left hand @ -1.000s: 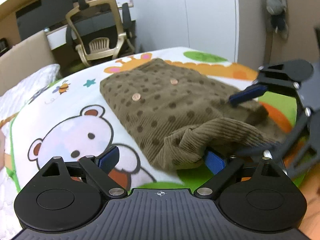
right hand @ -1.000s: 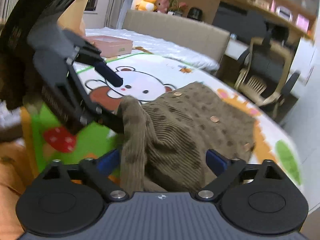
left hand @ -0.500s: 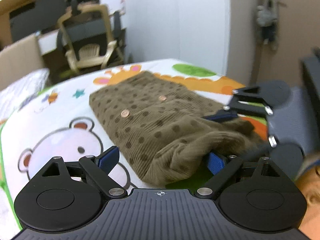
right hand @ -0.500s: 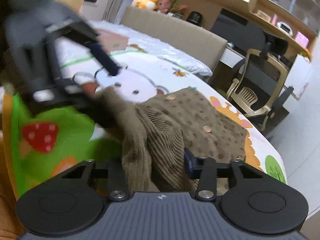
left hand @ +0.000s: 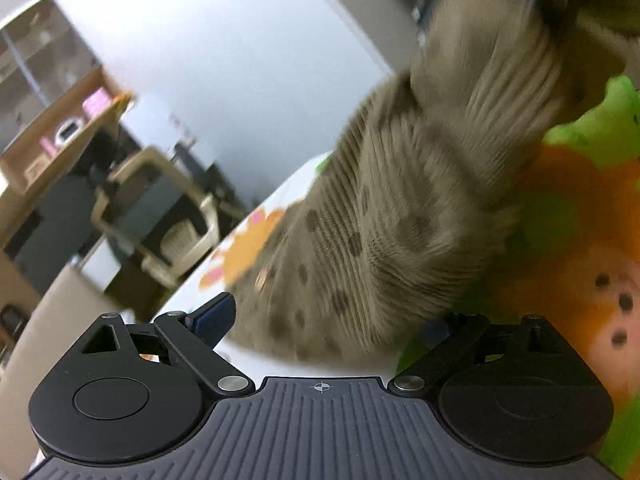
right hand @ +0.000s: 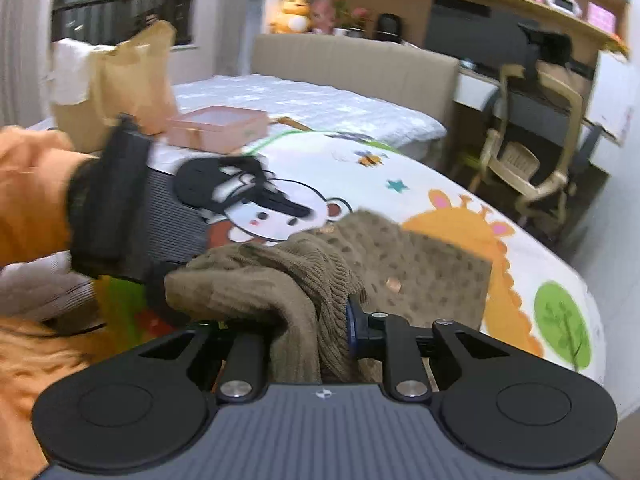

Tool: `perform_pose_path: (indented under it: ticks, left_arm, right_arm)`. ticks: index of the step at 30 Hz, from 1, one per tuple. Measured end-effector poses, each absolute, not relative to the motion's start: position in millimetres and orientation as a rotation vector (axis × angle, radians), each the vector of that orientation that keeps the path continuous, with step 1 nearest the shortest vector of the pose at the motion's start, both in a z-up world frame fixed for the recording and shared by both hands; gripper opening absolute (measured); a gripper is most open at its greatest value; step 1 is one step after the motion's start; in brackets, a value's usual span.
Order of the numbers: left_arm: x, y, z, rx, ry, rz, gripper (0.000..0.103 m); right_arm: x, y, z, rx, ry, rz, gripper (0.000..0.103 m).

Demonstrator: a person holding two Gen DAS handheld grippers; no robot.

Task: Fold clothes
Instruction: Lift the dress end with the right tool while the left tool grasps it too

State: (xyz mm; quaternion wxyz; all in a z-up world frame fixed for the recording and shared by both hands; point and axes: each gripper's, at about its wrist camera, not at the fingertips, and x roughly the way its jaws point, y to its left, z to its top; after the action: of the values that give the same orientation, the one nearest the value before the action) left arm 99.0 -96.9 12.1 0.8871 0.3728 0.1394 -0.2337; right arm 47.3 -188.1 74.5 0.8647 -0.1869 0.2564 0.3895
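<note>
My right tongs are clamped tight on a bunched edge of the olive-brown corduroy garment with dark dots and copper buttons, lifting that edge while the rest lies on the cartoon-printed bed sheet. My left tongs stand wide apart, gripping nothing, with the blurred garment rising between and beyond the fingers, over the sheet.

Brown dotted corduroy garment, part-folded, one bunched end lifted.
</note>
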Motion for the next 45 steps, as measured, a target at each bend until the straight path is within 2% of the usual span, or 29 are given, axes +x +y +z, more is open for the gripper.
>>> perform_pose_path:
  ticks: [3, 9, 11, 13, 16, 17, 19, 22, 25, 27, 30, 35, 36, 38, 39, 41, 43, 45]
  left_arm:
    - [107, -103, 14, 0.698, 0.323, -0.586, 0.094]
    - [132, -99, 17, 0.452, 0.463, -0.778, 0.070]
    - [148, -82, 17, 0.297, 0.529, -0.790, 0.069]
    - [163, -65, 19, 0.157, 0.571, -0.768, 0.068]
    - [182, -46, 22, -0.009, 0.621, -0.715, 0.066]
    - [188, -41, 22, -0.061, 0.639, -0.695, 0.061]
    - [200, -31, 21, -0.171, 0.671, -0.674, 0.059]
    - [214, -22, 18, -0.299, 0.701, -0.664, 0.059]
    - [226, -17, 14, -0.341, 0.702, -0.645, 0.057]
    - [234, -10, 12, -0.411, 0.707, -0.630, 0.050]
    - [243, 9, 10, -0.520, 0.713, -0.600, 0.049]
    - [247, 28, 14, -0.660, 0.718, -0.549, 0.053]
    - [249, 27, 19, -0.651, 0.711, -0.553, 0.059]
    - [248, 24, 31, -0.637, 0.686, -0.561, 0.071]
    - [246, 23, 36, -0.635, 0.673, -0.564, 0.074]
    - [242, 23, 41, -0.640, 0.653, -0.568, 0.074]
    - [238, 25, 41, -0.642, 0.644, -0.562, 0.075]
    - [238, 29, 40, -0.651, 0.635, -0.548, 0.074]
  right_arm:
    - [57, -189, 84, -0.483, 0.522, 0.849, 0.019]
    - [130, -156, 82, -0.663, 0.516, 0.914, 0.024]
    - [158, -135, 78, -0.715, 0.490, 0.923, 0.031]
    - [184, -114, 75, -0.760, 0.461, 0.891, 0.056]
    - [219, -89, 74, -0.801, 0.422, 0.806, 0.068]
    - [225, -90, 80, -0.784, 0.402, 0.790, 0.070]
    - [223, -103, 93, -0.722, 0.352, 0.772, 0.089]
    - [208, -139, 105, -0.637, 0.296, 0.725, 0.099]
    - [198, -173, 102, -0.534, 0.330, 0.692, 0.100]
    - [195, -191, 88, -0.479, 0.380, 0.660, 0.100]
    - [199, -211, 60, -0.410, 0.454, 0.603, 0.100]
    - [228, -209, 24, -0.255, 0.563, 0.602, 0.100]
    - [230, -209, 21, -0.205, 0.576, 0.627, 0.098]
    - [233, -209, 16, -0.102, 0.603, 0.676, 0.088]
    - [234, -209, 13, -0.051, 0.616, 0.699, 0.080]
    - [231, -216, 7, 0.014, 0.630, 0.683, 0.074]
    - [227, -224, 0, 0.075, 0.644, 0.659, 0.064]
    - [226, -233, -10, 0.141, 0.679, 0.655, 0.062]
